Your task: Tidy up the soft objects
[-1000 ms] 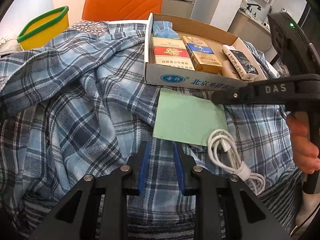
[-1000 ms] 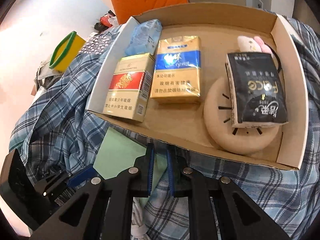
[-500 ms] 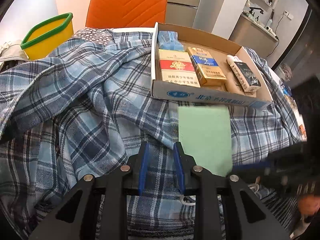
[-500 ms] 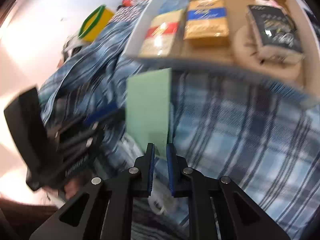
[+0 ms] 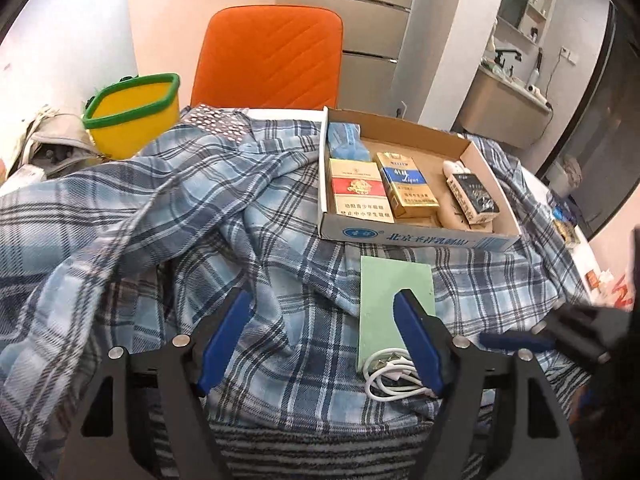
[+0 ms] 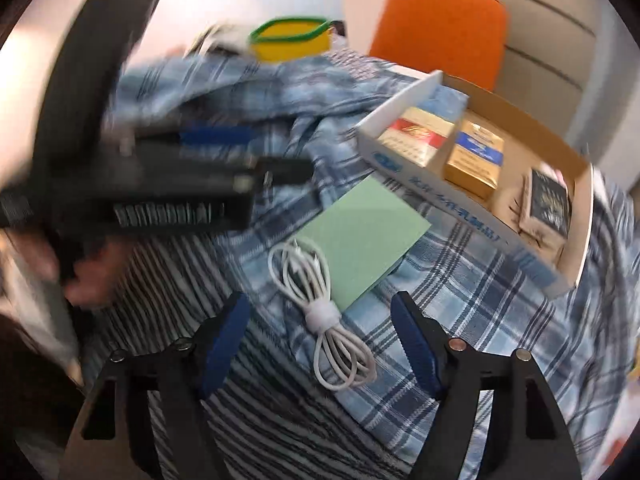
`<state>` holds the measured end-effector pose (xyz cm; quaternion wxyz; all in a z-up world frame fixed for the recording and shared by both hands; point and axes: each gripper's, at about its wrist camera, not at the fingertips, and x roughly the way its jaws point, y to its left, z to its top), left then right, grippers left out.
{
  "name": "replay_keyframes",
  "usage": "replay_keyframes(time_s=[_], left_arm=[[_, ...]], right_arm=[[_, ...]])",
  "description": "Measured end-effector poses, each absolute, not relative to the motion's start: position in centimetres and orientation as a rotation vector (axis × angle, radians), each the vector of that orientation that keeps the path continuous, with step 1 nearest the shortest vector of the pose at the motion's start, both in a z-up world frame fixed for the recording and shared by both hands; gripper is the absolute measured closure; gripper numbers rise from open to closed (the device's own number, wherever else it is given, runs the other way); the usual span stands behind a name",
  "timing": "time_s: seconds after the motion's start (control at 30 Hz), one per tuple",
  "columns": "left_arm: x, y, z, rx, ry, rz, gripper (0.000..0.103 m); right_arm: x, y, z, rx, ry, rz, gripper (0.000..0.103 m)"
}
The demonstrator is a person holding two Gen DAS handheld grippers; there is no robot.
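At the far left of the left wrist view a yellow basket with a green rim [image 5: 132, 120] stands beyond the table edge; an orange chair [image 5: 268, 60] sits behind the table, to the right of it; a blue plaid shirt [image 5: 152, 208] lies rumpled over most of the tabletop, its folds thickest on the left; a striped cloth [image 5: 320, 436] shows beneath it at the near edge.

The left gripper [image 5: 320, 340] hangs over the shirt with its blue pads apart and opening, nothing caught between them; just inside its right pad lies a pale green cloth [image 5: 388, 292], flat on the shirt, and a coiled white cable [image 5: 390, 376] rests at the cloth's near end; the green cloth sits just in front of a shallow cardboard box [image 5: 412, 236].

In the box, left to right: a blue packet [image 5: 346, 144] at the back, a red-and-cream cigarette pack [image 5: 358, 192], a gold-and-blue cigarette pack [image 5: 406, 184], and a black pack [image 5: 474, 196] lying on a round beige item; the right gripper shows blurred at the right edge.

In the right wrist view the right gripper [image 6: 320, 340] is likewise parted and opening, gripping nothing; the bundled cable lies on the fabric in line with the gap between its pads, untouched; a hand [image 6: 84, 268] holds the left gripper at the left, blurred.
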<state>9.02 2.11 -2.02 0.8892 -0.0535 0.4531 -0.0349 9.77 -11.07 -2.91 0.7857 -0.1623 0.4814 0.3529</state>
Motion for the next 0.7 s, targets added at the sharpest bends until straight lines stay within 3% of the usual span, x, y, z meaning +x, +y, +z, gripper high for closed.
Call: replay_keyframes(time_s=[0.03, 0.13, 0.27, 0.33, 0.7], left_arm=[[8.9, 2.3, -1.9, -0.116, 0.938, -0.069, 0.029], [8.4, 2.6, -1.6, -0.114, 0.931, -0.059, 0.029], [8.1, 2.8, -1.8, -0.100, 0.936, -0.053, 0.029], [8.1, 2.6, -2.0, -0.095, 0.941, -0.057, 0.029], [9.1, -1.0, -2.4, -0.030, 0.960, -0.166, 0.029]], right_arm=[[9.7, -10.7, -3.3, -0.374, 1.046, 0.756, 0.047], [10.2, -9.7, -5.2, -0.399, 1.094, 0.747, 0.061], [10.8, -9.5, -6.3, -0.411, 1.095, 0.708, 0.062], [10.9, -9.8, -6.3, -0.390, 1.093, 0.714, 0.082], [9.4, -16.5, 0.4, -0.161, 0.875, 0.454, 0.082]])
